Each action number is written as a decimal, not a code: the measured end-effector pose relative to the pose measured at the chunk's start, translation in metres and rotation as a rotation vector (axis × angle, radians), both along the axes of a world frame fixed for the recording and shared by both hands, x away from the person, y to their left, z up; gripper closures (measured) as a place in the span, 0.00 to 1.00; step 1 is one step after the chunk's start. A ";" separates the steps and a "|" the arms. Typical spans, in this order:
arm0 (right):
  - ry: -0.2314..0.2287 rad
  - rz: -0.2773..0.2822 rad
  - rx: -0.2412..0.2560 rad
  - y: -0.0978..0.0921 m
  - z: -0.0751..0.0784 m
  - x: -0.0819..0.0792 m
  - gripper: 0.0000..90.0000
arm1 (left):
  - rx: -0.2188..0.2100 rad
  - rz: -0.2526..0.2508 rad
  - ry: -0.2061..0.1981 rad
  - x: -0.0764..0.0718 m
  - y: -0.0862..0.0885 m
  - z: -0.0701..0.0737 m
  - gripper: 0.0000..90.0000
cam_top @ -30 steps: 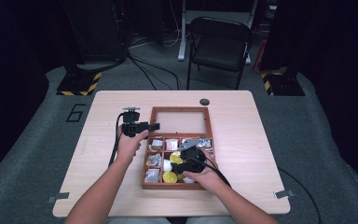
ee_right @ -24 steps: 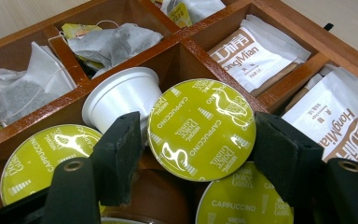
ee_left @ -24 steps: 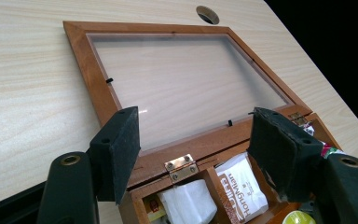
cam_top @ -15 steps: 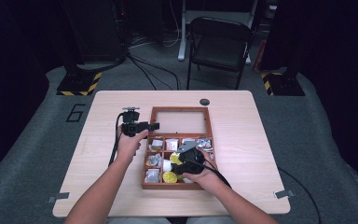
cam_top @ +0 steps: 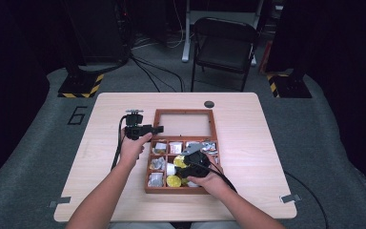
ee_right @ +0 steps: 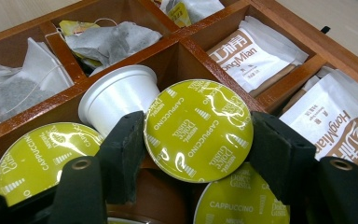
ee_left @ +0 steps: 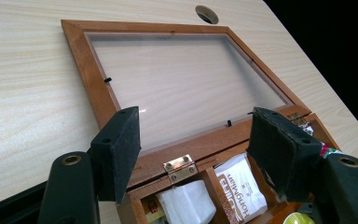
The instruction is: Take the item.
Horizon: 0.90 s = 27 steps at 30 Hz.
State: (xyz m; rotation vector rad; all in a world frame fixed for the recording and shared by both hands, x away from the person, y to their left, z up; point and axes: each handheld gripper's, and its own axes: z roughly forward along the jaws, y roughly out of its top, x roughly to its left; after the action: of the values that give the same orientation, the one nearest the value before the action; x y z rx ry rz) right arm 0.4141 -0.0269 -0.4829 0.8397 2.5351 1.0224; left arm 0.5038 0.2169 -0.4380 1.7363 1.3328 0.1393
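The round coffee capsule with the yellow-green foil lid (ee_right: pixel 198 129) sits squeezed between the jaws of my right tongs (ee_right: pixel 193 144), tipped up over the middle compartments of the open brown wooden box with dividers (cam_top: pixel 147 177), another white capsule (ee_right: pixel 118 97) lying on its side just behind it. Compared with a second ago, my right hand (cam_top: pixel 208 180) has barely shifted over the box, so I judge the grip as just secured and the lift out as the next step. Sachets (ee_right: pixel 254 52) and tea bags (ee_right: pixel 109 41) fill the neighbouring cells. My left tongs (cam_top: pixel 158 129) hover, jaws apart and holding nothing, beside the glass lid (ee_left: pixel 182 79) lying flat on the pale wooden counter (cam_top: pixel 267 138), the left hand (cam_top: pixel 133 148) holding level.
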 end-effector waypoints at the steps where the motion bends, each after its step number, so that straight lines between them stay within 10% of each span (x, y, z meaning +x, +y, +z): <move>1: -0.005 -0.001 0.002 0.000 0.000 0.000 0.41 | 0.000 0.000 0.000 0.000 0.000 0.000 0.38; 27: -0.021 0.002 -0.016 0.002 -0.001 -0.002 0.41 | 0.001 0.001 0.011 0.001 0.002 -0.001 0.38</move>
State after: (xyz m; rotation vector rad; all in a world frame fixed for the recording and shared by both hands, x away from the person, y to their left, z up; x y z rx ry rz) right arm 0.4125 -0.0253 -0.4836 0.8183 2.5241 1.0048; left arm 0.5050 0.2185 -0.4390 1.7396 1.3415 0.1307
